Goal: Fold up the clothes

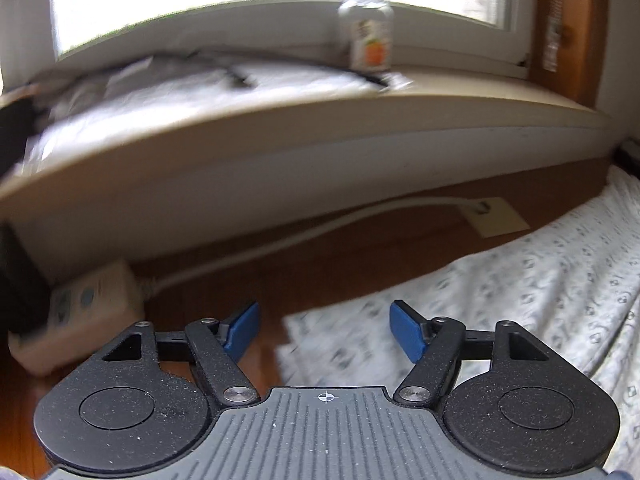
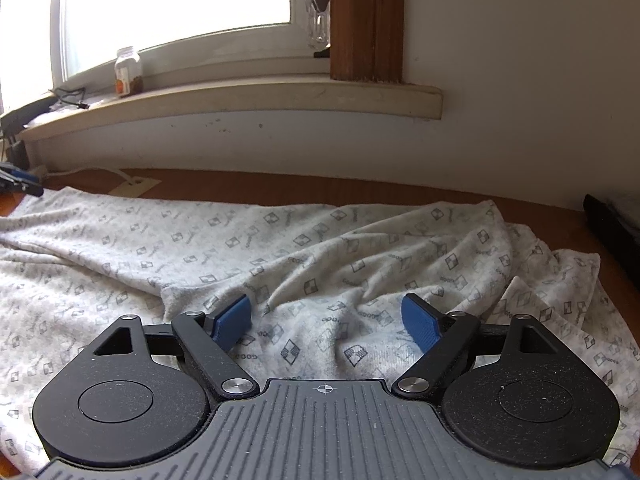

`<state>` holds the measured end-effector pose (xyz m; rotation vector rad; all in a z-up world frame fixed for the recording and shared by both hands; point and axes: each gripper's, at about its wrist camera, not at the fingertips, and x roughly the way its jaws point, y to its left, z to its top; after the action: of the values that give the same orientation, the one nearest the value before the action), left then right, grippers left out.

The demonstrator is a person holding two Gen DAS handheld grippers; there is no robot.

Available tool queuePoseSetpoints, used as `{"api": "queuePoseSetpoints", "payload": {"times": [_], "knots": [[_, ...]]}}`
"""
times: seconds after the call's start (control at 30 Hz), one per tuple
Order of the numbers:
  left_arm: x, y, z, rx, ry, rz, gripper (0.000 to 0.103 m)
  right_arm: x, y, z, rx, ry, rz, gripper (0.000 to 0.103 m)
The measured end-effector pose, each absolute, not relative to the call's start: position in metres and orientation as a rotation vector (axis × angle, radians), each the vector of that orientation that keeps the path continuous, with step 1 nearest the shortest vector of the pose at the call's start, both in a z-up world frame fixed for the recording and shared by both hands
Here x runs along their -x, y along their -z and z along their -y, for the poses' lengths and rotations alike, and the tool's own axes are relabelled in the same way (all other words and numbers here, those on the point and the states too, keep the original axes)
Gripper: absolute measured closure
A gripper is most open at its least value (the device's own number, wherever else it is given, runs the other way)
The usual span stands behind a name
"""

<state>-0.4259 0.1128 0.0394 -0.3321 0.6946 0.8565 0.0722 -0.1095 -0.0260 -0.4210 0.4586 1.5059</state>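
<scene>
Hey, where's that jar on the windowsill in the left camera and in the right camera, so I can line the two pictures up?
Left wrist view: the jar stands top centre-right on the windowsill, blurred, with an orange label.
Right wrist view: the jar stands upper left on the windowsill, smaller and sharper.
Shared landmark: the patterned cloth on the wooden table, at lower right in the left view and across the middle in the right view.

Patterned garment lying unfolded on the wooden surface

The garment — pale, off-white knit printed all over with small dark checkered squares and lettering — is lying spread across the brown wood below the window sill, rumpled into long diagonal creases. One corner is turning back on itself near the middle, and in the left wrist view its edge is trailing off — blurred — at the right.
</scene>
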Motion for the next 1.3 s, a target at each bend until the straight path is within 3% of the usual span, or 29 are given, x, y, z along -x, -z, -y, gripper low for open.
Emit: {"api": "queuePoseSetpoints", "payload": {"times": [0.1, 0.17, 0.33, 0.4, 0.43, 0.5, 0.53, 0.57, 0.7, 0.77, 0.97, 1.03, 1.13, 1.2, 1.3], "knots": [[0.434, -0.033, -0.120, 0.385, -0.838, -0.679, 0.054, -0.073, 0.025, 0.110, 0.415, -1.508, -0.461, 0.021], [0.440, -0.034, -0.120, 0.390, -0.842, -0.662, 0.097, -0.073, 0.025, 0.110, 0.412, -1.507, -0.462, 0.021], [0.455, -0.033, -0.124, 0.407, -0.875, -0.644, 0.097, -0.073, 0.026, 0.109, 0.417, -1.508, -0.461, 0.021], [0.455, -0.037, -0.121, 0.398, -0.891, -0.642, 0.094, -0.073, 0.026, 0.109, 0.419, -1.508, -0.459, 0.021], [0.454, -0.040, -0.119, 0.396, -0.904, -0.637, 0.088, -0.073, 0.026, 0.109, 0.420, -1.508, -0.459, 0.021], [0.448, -0.049, -0.114, 0.371, -0.921, -0.622, 0.065, -0.072, 0.026, 0.109, 0.422, -1.505, -0.455, 0.021], [0.443, -0.055, -0.111, 0.340, -0.926, -0.609, 0.041, -0.072, 0.026, 0.110, 0.424, -1.504, -0.451, 0.021], [0.434, -0.059, -0.107, 0.321, -0.908, -0.596, 0.025, -0.072, 0.026, 0.110, 0.426, -1.502, -0.447, 0.021], [0.392, -0.076, -0.092, 0.267, -0.819, -0.545, 0.017, -0.073, 0.020, 0.126, 0.361, -1.478, -0.369, 0.019], [0.367, -0.081, -0.084, 0.258, -0.750, -0.518, 0.000, -0.074, 0.015, 0.139, 0.310, -1.460, -0.315, 0.018], [0.298, -0.069, -0.062, 0.237, -0.546, -0.516, 0.000, -0.086, 0.000, 0.197, 0.196, -1.340, -0.217, 0.004], [0.284, -0.057, -0.056, 0.221, -0.509, -0.532, 0.000, -0.092, -0.001, 0.217, 0.211, -1.314, -0.225, 0.004], [0.279, -0.042, -0.054, 0.229, -0.481, -0.534, 0.000, -0.098, 0.001, 0.242, 0.317, -1.307, -0.304, 0.015], [0.276, -0.032, -0.054, 0.234, -0.462, -0.535, 0.000, -0.101, 0.005, 0.256, 0.358, -1.289, -0.364, 0.038], [0.278, -0.031, -0.055, 0.251, -0.449, -0.542, 0.000, -0.101, 0.011, 0.275, 0.361, -1.285, -0.435, 0.043]]}}
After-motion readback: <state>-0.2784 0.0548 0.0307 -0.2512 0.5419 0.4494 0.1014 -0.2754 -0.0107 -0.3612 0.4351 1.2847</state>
